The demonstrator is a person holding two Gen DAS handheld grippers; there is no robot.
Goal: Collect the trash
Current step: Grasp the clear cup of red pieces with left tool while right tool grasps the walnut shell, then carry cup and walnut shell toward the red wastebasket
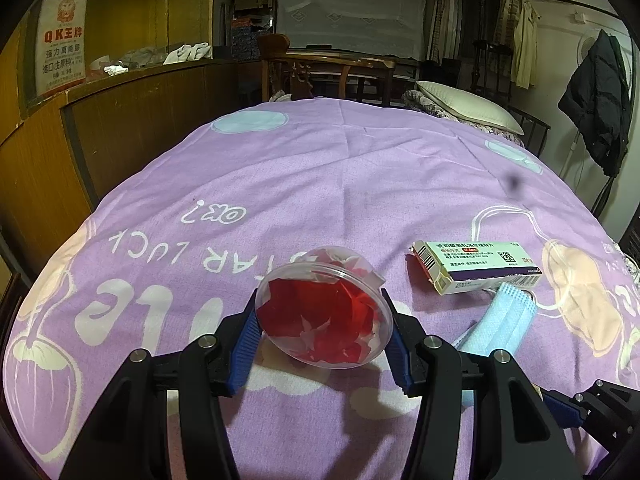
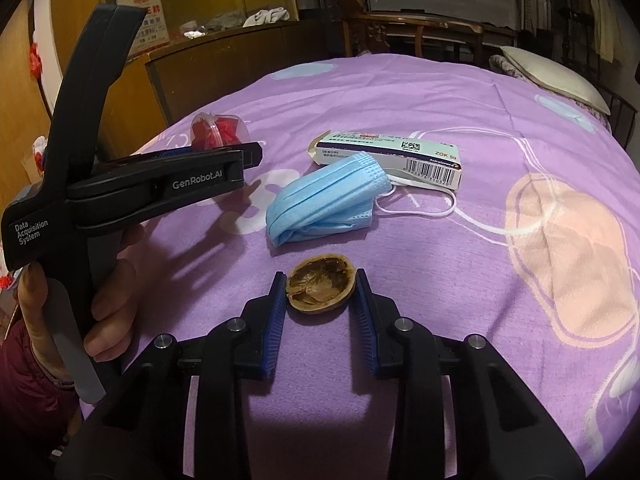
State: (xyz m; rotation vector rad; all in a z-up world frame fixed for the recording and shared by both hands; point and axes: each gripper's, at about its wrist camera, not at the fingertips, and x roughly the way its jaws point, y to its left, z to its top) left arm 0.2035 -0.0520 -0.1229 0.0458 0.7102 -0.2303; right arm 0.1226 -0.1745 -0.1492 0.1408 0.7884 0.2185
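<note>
Two items gripped: clear plastic cup (image 1: 324,308) by left hand-held gripper (image 1: 320,332), walnut shell (image 2: 321,287) by right hand-held gripper (image 2: 321,294), near face mask (image 2: 326,204). Next judged: shell lifted into cup.

The room was dimly lit, with the bedspread (image 1: 360,168) brightest. Soft shadows were cast toward the cameras. Edges were bent and darkened by fisheye distortion, and a dark smudge (image 1: 513,182) was seen.
</note>
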